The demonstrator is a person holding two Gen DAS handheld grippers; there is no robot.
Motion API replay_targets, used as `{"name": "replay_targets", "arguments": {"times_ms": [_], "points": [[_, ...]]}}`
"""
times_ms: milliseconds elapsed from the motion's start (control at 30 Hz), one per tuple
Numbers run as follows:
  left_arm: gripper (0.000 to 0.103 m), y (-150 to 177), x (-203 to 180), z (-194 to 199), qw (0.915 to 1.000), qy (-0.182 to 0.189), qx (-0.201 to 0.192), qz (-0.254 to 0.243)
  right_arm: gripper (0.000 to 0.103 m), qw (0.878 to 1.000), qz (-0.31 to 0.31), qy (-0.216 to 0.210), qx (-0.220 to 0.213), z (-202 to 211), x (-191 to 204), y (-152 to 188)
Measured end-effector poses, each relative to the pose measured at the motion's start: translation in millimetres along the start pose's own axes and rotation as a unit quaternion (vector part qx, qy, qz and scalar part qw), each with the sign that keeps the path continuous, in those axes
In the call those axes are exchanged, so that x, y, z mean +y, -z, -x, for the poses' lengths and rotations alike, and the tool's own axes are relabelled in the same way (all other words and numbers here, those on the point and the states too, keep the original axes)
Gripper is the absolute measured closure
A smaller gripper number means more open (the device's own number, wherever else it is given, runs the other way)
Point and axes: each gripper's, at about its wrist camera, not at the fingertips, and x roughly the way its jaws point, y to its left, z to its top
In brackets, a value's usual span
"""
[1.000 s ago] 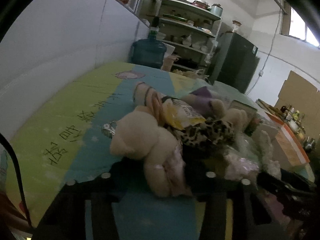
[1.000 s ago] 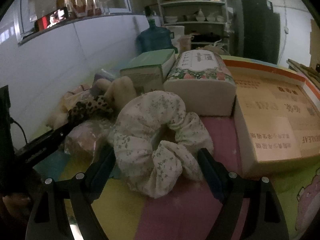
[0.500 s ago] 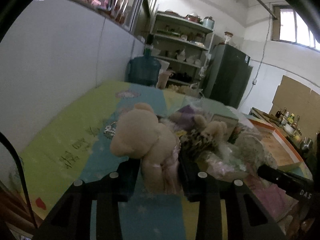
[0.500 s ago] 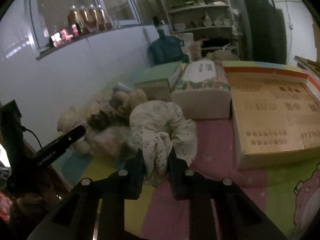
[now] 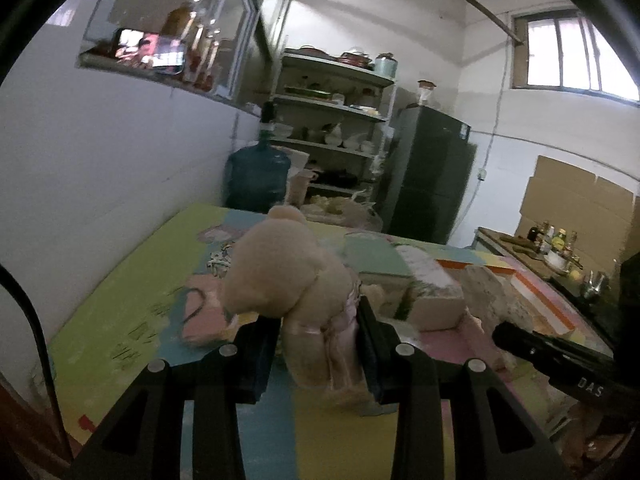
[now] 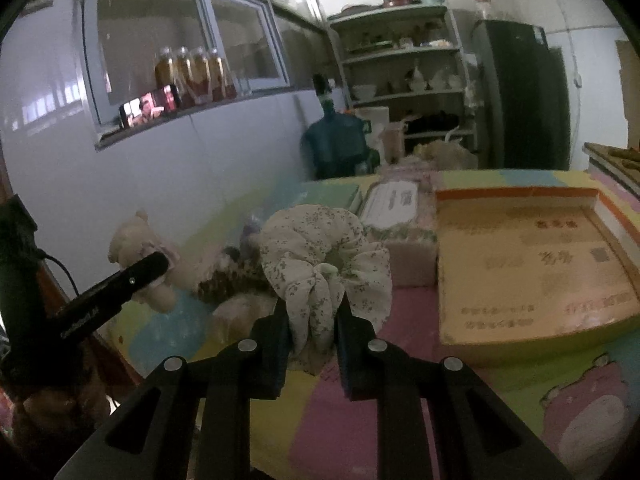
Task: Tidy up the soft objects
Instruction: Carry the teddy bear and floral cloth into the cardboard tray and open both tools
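The left gripper (image 5: 318, 344) has its jaws closed in on the lower body of a cream teddy bear (image 5: 288, 280), so the head rides free above the fingers; gripping the narrower body lets the pads sink into stuffing rather than slide off the round head. The bear appears lifted off the colourful mat (image 5: 132, 280), though the blur makes it hard to say whether its feet clear the surface.

The right gripper (image 6: 312, 332) is pinched nearly shut on a gathered fold at the bottom of a floral scrunchie (image 6: 324, 248). A thin bunch of cloth is the only firm hold such a loose ring offers, which explains the narrow gap between the jaws. The rest of the ring stands up above the fingers, raised off the mat.

Taking the flat cardboard box (image 6: 532, 264) as the landmark: the scrunchie hangs just to its left and nearer the camera, a tissue pack (image 6: 400, 232) lies against the box's left side, and a small heap of other soft toys (image 6: 232, 276) sits further left again. The bear is held beyond that heap, well apart from the box. Both items seem to be mid-carry, with no destination yet evident.
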Motion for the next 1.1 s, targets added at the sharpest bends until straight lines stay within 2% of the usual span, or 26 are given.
{"name": "replay_targets", "arguments": {"times_ms": [433, 767, 1100], "points": [[0.065, -22.5, -76.6, -25.5, 0.9962, 0.078, 0.009, -0.038, 0.083, 0.998, -0.021, 0.045, -0.044, 47.0, -45.7, -9.8], [0.065, -23.6, -148.8, -61.9, 0.9859, 0.150, 0.034, -0.067, 0.083, 0.992, -0.045, 0.100, -0.061, 74.1, -101.5, -8.6], [0.066, -12.9, -204.0, -109.1, 0.9763, 0.186, 0.073, -0.083, 0.083, 0.986, -0.065, 0.143, -0.062, 84.8, -158.4, -5.1]]}}
